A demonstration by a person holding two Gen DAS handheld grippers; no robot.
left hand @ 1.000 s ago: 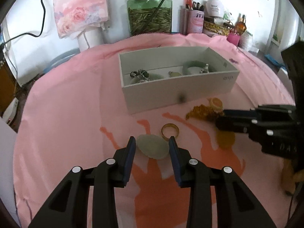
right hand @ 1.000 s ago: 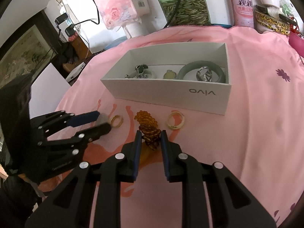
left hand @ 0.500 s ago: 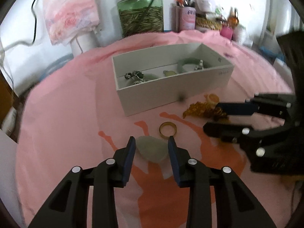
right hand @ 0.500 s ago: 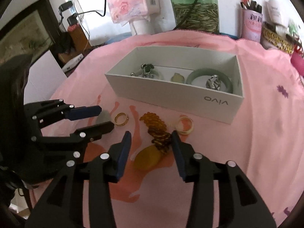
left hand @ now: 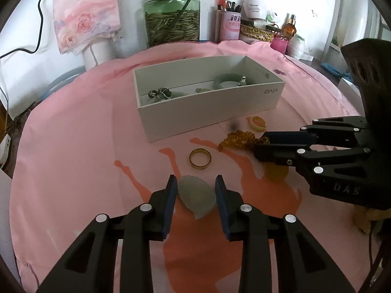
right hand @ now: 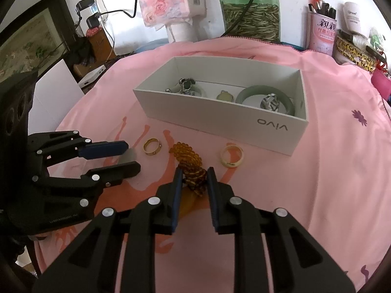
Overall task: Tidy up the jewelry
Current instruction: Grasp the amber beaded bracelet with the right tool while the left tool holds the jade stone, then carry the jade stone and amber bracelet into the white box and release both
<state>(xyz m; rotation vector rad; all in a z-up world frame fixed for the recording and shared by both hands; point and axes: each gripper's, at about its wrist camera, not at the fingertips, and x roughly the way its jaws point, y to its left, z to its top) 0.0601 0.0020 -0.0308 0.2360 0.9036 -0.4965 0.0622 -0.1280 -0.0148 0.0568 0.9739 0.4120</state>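
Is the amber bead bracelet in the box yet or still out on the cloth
Out. The amber bead bracelet lies on the pink cloth in front of the white box, between the right gripper fingers.

A: You get bright, even daylight in both views. It comes from the back, where the white wall (left hand: pixel 127 36) nearly blows out.

B: Any glare for me to watch?

A: A little on the glass jar (right hand: pixel 249 12); the pink cloth (left hand: pixel 73 146) stays evenly lit, with only soft shadows.

B: And sharpness?

A: Your centre is crisp. Straight lines bow hard toward the rims, and dark vignetting closes off every corner of each view.
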